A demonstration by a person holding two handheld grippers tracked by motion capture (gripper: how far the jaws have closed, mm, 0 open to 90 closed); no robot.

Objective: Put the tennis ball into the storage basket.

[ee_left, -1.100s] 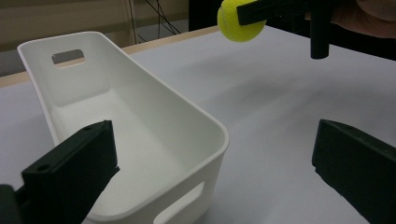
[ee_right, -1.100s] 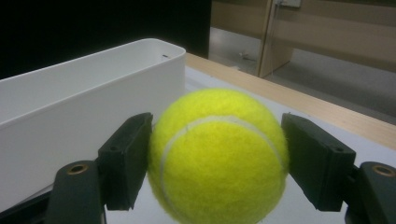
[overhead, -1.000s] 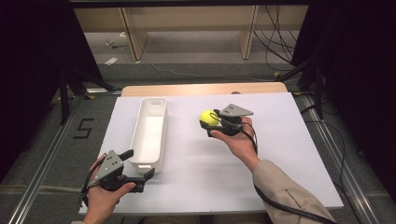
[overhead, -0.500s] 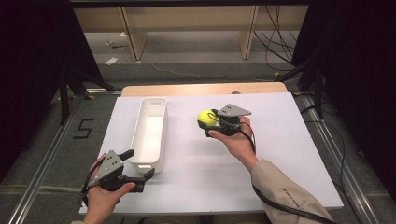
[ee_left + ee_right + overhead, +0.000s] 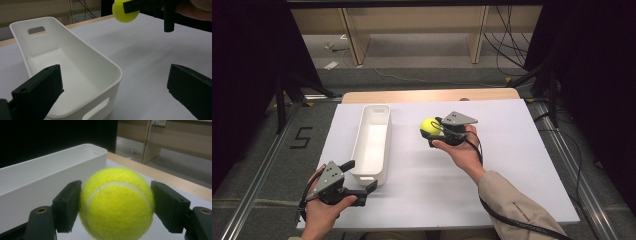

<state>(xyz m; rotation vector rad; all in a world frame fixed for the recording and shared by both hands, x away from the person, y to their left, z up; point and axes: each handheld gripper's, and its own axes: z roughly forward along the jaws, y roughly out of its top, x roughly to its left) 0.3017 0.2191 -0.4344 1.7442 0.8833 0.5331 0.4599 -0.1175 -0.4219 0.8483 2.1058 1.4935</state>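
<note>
A yellow tennis ball (image 5: 429, 125) is clamped between the jaws of my right gripper (image 5: 432, 131), held above the white table to the right of a long white bin (image 5: 373, 140). In the right gripper view the ball (image 5: 116, 202) sits between both black pads, with the bin's wall (image 5: 50, 177) just behind it. My left gripper (image 5: 361, 179) rests open at the table's front left, by the bin's near end. In the left gripper view its jaws stand wide apart around the bin's near corner (image 5: 110, 75), and the ball (image 5: 125, 11) hangs at the top.
The bin is empty inside, with a handle slot (image 5: 36, 30) in its far wall. White board (image 5: 512, 165) covers the table; a wooden strip (image 5: 427, 95) shows along its far edge. Cables (image 5: 507, 45) lie on the floor beyond.
My right gripper has carried the ball slightly left, toward the bin. The left gripper has stayed put.
</note>
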